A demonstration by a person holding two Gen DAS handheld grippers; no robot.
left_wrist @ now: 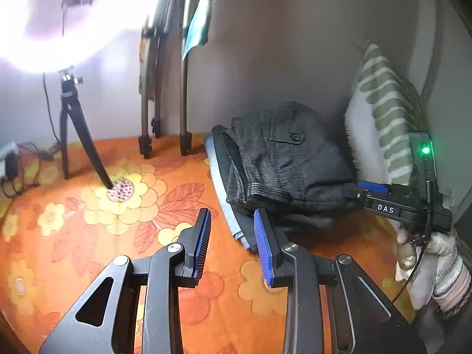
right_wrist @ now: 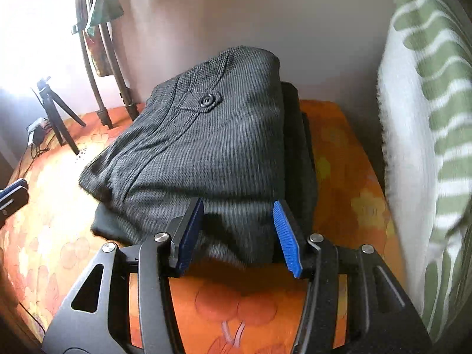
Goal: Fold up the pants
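Folded pants (right_wrist: 206,147) lie on the orange sheet (right_wrist: 348,177).
Our left gripper (left_wrist: 233,242) hangs open beside the pants; our right gripper (right_wrist: 239,236) is open, its fingers astride their near edge.

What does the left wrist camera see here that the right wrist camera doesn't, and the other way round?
Only the left wrist view shows the person's gloved right hand holding the other tool, the bright ring light, and the large yellow flower print under the tripod leg.

Only the right wrist view shows the bare orange bedsheet between the folded pants and the pillow, plus the right gripper open at the pants' near edge.

Both show the folded dark pants with their pocket button, the striped pillow, the small black tripod and the wall.
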